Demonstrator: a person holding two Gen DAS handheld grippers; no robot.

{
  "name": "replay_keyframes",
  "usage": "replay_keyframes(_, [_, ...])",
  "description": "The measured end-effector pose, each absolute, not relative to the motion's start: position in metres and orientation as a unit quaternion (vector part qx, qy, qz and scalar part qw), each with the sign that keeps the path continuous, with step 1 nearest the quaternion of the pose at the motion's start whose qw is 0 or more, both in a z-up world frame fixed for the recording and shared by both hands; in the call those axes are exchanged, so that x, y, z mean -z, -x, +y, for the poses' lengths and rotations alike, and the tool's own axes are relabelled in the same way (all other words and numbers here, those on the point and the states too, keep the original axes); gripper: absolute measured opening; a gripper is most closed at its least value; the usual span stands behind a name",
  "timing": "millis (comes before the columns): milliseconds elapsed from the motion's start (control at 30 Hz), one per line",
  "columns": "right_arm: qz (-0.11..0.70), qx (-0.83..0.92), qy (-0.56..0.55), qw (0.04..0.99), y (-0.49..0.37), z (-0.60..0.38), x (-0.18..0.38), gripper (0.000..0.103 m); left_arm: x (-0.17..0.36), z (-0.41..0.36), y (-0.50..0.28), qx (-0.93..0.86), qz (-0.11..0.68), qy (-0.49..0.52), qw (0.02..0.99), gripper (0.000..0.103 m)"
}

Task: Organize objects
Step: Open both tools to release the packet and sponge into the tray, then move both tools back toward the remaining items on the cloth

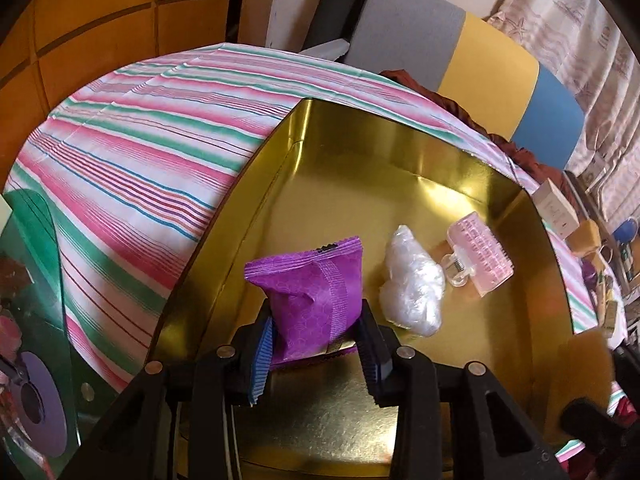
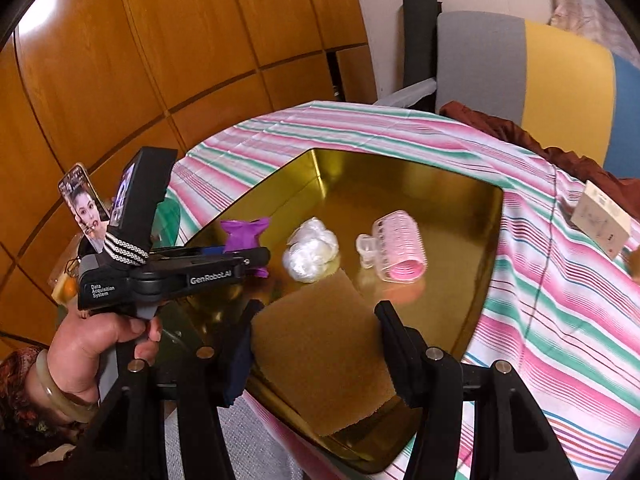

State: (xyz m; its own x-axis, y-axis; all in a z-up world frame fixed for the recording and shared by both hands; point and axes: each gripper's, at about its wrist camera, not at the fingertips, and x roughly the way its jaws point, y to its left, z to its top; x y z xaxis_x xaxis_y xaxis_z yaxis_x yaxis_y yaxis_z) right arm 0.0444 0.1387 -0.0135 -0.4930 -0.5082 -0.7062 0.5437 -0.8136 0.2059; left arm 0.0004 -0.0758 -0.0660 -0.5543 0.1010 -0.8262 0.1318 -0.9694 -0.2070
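A gold tray (image 1: 400, 152) (image 2: 472, 264) lies on the striped tablecloth. My left gripper (image 1: 316, 340) is shut on a purple sachet (image 1: 312, 300), held upright just above the tray floor; the sachet also shows in the right wrist view (image 2: 244, 234). A crumpled clear plastic ball (image 1: 414, 280) (image 2: 310, 254) and a pink hair roller with a clear clip (image 1: 478, 258) (image 2: 394, 246) lie in the tray. My right gripper (image 2: 316, 328) is shut on a flat tan sponge (image 2: 324, 348), held over the tray's near edge.
The striped tablecloth (image 1: 140, 152) (image 2: 560, 320) surrounds the tray. A white box (image 1: 558, 208) (image 2: 600, 220) and small clutter sit at the right. A chair (image 1: 472, 60) with a reddish cloth stands behind. A green glass edge (image 1: 36, 264) is at the left.
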Motion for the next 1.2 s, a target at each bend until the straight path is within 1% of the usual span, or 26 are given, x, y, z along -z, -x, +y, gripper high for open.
replay_keyframes(67, [0.026,0.863,-0.403,0.304,-0.042,0.133,0.017,0.058,0.065,-0.076,0.001,0.871,0.127,-0.475,0.011,0.04])
replay_keyframes(233, [0.022,0.857,-0.414,0.305,-0.037,0.125,0.025,0.058,0.056,-0.079,-0.003,0.874,0.147,-0.463,0.013,0.047])
replay_keyframes(667, [0.018,0.848,-0.431,0.308,-0.029,0.109,0.041,0.06,0.007,-0.1,-0.019,0.905,0.189,-0.38,0.043,0.047])
replay_keyframes(700, [0.018,0.847,-0.432,0.309,-0.028,0.107,0.042,0.062,0.005,-0.101,-0.02,0.906,0.191,-0.376,0.045,0.048])
replay_keyframes(767, [0.016,0.846,-0.433,0.31,-0.026,0.103,0.044,0.063,0.002,-0.104,-0.021,0.907,0.193,-0.372,0.046,0.048])
replay_keyframes(833, [0.009,0.847,-0.433,0.308,-0.025,0.102,0.044,0.068,0.0,-0.104,-0.022,0.907,0.194,-0.371,0.046,0.048])
replay_keyframes(900, [-0.003,0.852,-0.427,0.304,-0.027,0.106,0.042,0.078,0.0,-0.104,-0.022,0.907,0.195,-0.37,0.046,0.048])
replay_keyframes(1200, [-0.023,0.865,-0.409,0.29,-0.033,0.127,0.029,0.079,0.0,-0.088,-0.025,0.909,0.186,-0.373,0.028,0.048])
